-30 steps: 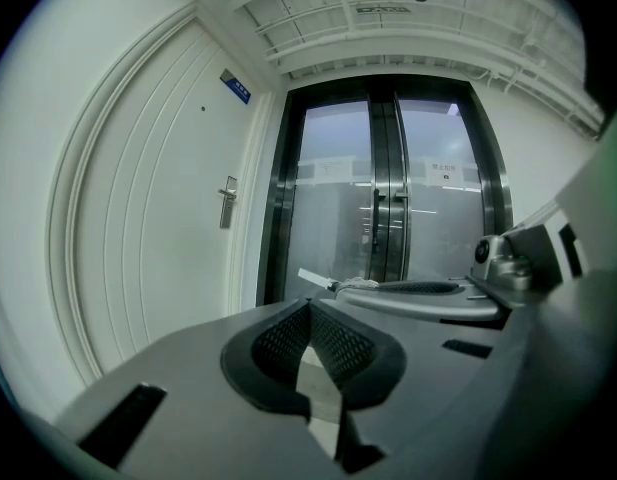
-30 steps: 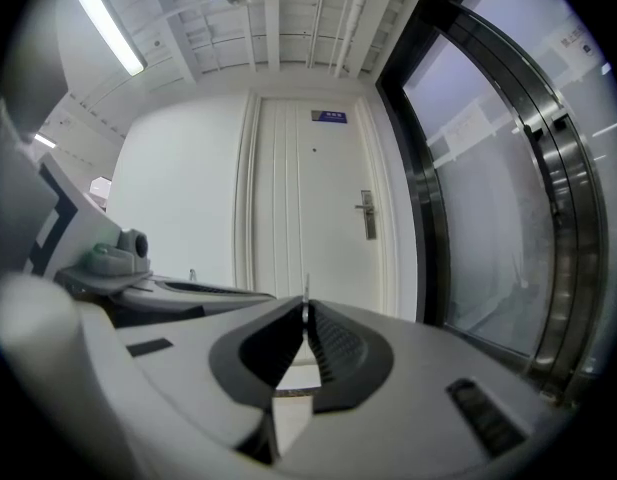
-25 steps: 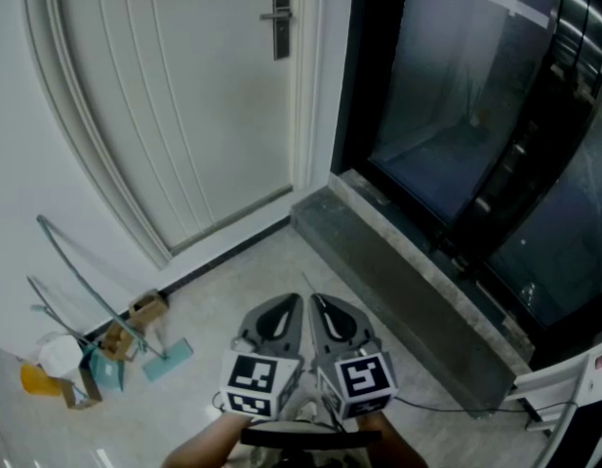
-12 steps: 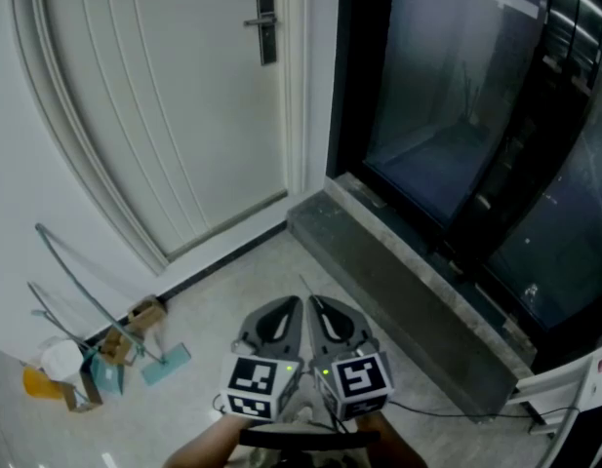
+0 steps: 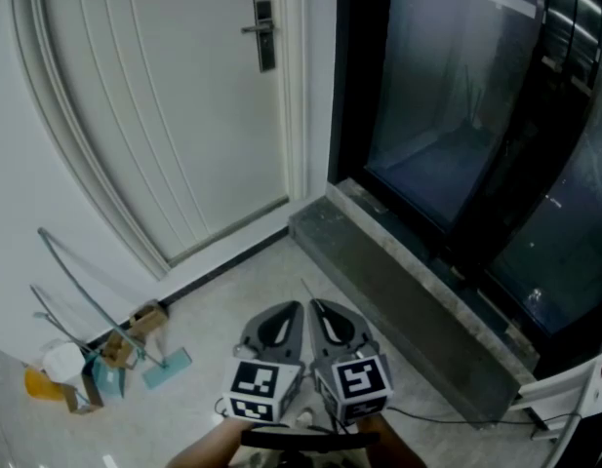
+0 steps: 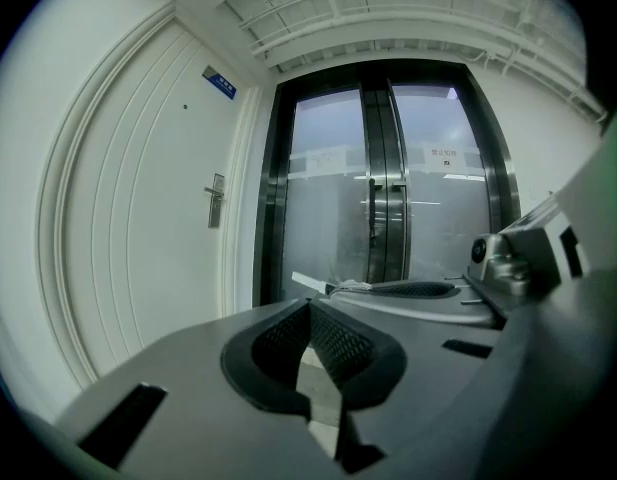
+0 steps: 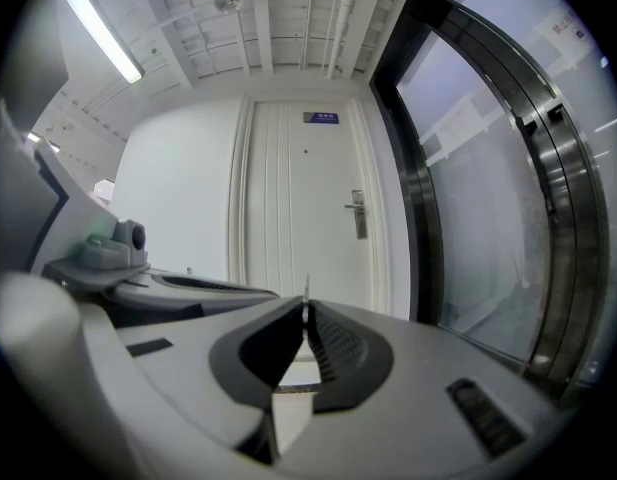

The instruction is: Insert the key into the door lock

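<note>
— How far along are you?

— Barely started, I'd say. I'm holding the right claw [image 7: 305,306] pressed together on the key [image 7: 306,288]. Only its thin blade is poking out past the tips, pointing up and forward.

— And the other one?

— The left claw [image 6: 309,306] is riding just beside it. Its tips are pressed together, and I'm seeing nothing between them.

— Where's the lock?

— The lock [image 5: 264,33] is sitting near the right edge of the white door [image 5: 174,125], with its handle [image 5: 250,29] sticking out to the left. In the head view it's well apart from both claws, which are hanging low over the floor [image 5: 222,300]. In the right gripper view the blade is pointing left of the lock, not at it.

— So what's done?

— The key is in hand, and that's all I'm counting as done. Everything else is waiting:
- closing on the door
- raising the right claw to the lock
- lining the blade up
- pushing it in

From here the lock is showing too small for me to tell where the blade goes.
</note>
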A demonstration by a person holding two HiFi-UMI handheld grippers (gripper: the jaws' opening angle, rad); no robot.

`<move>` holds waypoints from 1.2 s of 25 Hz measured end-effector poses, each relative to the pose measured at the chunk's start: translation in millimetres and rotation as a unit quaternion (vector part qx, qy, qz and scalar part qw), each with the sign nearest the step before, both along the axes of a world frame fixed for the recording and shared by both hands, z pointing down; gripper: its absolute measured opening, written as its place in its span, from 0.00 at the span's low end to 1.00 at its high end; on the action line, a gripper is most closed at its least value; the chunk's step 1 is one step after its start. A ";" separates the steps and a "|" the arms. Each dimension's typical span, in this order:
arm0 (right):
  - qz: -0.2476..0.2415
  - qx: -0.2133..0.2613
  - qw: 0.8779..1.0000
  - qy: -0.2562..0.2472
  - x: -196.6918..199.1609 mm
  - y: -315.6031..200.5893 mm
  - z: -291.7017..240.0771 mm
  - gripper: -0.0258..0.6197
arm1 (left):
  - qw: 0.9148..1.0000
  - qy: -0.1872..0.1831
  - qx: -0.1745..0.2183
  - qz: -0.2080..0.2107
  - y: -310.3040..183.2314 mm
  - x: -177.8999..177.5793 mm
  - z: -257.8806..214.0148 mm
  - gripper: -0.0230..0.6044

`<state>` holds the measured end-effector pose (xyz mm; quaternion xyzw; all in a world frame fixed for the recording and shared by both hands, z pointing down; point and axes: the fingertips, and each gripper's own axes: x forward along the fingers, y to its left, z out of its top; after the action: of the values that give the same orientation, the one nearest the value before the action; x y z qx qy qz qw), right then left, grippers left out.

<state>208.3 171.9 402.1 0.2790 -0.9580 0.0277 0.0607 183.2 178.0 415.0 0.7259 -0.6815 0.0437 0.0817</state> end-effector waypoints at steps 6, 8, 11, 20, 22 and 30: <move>0.009 0.001 1.000 0.007 -5.0 -10.2 7.0 0.06 | 1.000 0.003 0.002 0.004 -8.7 -7.7 2.0 0.05; 0.009 -0.003 1.000 0.014 -10.3 -13.5 7.2 0.06 | 1.000 0.007 0.000 0.008 -13.7 -11.6 4.5 0.05; 0.012 -0.004 1.000 0.020 -19.7 -22.5 7.4 0.06 | 1.000 0.011 -0.003 0.014 -23.5 -19.6 5.5 0.05; 0.031 -0.002 0.999 0.033 -69.7 -56.9 8.4 0.06 | 0.999 0.017 -0.005 0.034 -60.8 -69.9 7.1 0.05; 0.038 -0.004 0.999 0.035 -82.6 -66.7 6.8 0.06 | 0.999 0.019 -0.005 0.041 -70.6 -82.5 6.4 0.05; 0.051 0.000 0.998 0.041 -140.6 -94.7 -0.8 0.06 | 0.998 0.024 0.003 0.052 -98.3 -140.6 -0.3 0.05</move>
<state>67.7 77.3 401.3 0.3288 -0.9391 0.0192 0.0980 42.6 79.7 414.7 0.7613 -0.6409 0.0284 0.0940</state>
